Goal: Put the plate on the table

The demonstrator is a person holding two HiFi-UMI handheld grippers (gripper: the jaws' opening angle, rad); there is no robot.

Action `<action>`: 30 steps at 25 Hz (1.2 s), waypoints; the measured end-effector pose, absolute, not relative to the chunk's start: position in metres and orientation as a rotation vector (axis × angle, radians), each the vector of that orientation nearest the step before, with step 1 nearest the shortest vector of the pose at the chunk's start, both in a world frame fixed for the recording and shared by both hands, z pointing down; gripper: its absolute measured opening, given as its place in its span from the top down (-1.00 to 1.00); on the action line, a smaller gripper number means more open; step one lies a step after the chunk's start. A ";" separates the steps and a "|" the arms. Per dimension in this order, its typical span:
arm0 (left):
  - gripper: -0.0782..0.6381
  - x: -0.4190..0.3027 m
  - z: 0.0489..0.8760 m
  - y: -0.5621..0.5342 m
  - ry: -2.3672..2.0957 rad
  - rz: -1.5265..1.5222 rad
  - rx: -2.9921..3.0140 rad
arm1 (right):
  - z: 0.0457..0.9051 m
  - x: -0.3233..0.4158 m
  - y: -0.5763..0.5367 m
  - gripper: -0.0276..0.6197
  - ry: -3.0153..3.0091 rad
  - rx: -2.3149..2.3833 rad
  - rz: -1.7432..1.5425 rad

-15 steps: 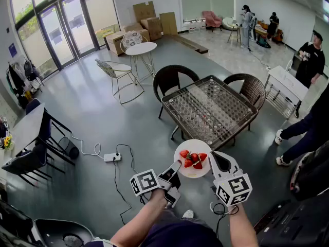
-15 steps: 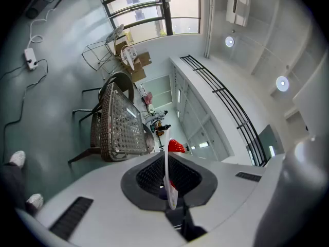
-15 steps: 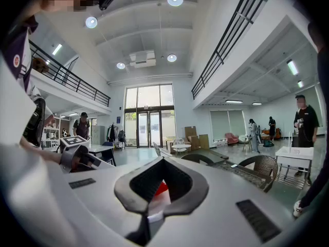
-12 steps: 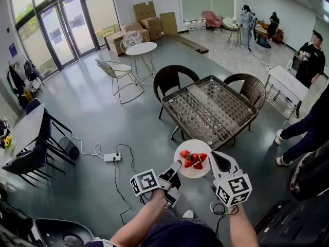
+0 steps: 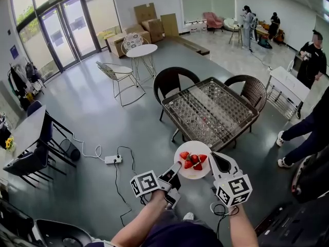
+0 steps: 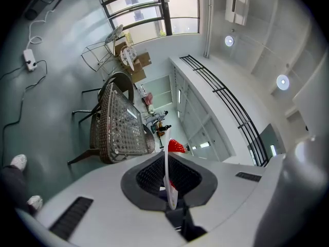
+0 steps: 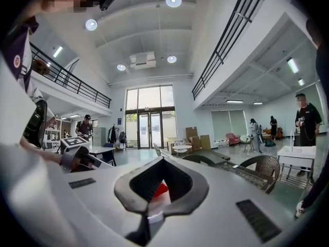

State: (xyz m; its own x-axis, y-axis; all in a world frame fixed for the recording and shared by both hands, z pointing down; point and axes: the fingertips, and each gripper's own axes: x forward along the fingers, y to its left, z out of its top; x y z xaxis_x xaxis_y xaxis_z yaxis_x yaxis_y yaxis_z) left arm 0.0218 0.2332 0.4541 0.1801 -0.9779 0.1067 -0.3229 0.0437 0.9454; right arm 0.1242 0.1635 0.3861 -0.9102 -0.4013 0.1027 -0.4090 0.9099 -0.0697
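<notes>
head view: white plate [image 5: 194, 145] with strawberries [image 5: 193, 159] on it is held up between both grippers, left gripper [image 5: 176, 169] on its left rim, right gripper [image 5: 215, 161] on its right rim. the plate is in the air over the grey floor [image 5: 103, 112], just short of the near edge of the glass-topped wicker counter [image 5: 211, 107], not on it. two dark wicker chairs [image 5: 172, 78] stand at the counter's far side. the left gripper view adds what the head view can't show: the plate is edge-on, a thin white line running straight between the fingers, which are clamped on its rim. one strawberry pokes above the edge, and the counter sits beyond, apart from the plate. the right gripper view shows those fingers closed on the white rim too, strawberry red just behind it, counter top off to the right.
</notes>
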 end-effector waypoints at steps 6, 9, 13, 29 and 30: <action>0.73 0.014 0.461 0.215 -1.326 -0.836 1.461 | 0.392 0.117 0.145 0.91 -2.989 0.632 0.144; 0.73 0.012 0.463 0.206 -1.325 -0.833 1.457 | 0.393 0.115 0.135 0.91 -2.989 0.633 0.151; 0.73 0.007 0.461 0.190 -1.318 -0.830 1.469 | 0.393 0.113 0.123 0.91 -2.996 0.646 0.161; 0.73 -0.038 0.478 0.116 -1.255 -0.806 1.461 | 0.417 0.068 0.055 0.91 -2.950 0.697 0.225; 0.73 -0.042 0.479 0.109 -1.247 -0.806 1.460 | 0.419 0.064 0.049 0.91 -2.944 0.701 0.228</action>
State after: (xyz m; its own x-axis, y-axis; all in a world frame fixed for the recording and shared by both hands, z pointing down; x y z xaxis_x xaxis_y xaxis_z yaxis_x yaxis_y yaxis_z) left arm -0.0420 0.1090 0.4793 0.2425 -0.9629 0.1183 -0.2881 0.0450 0.9566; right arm 0.0640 0.0490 0.4188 -0.8880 -0.4388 0.1377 -0.4548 0.8824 -0.1208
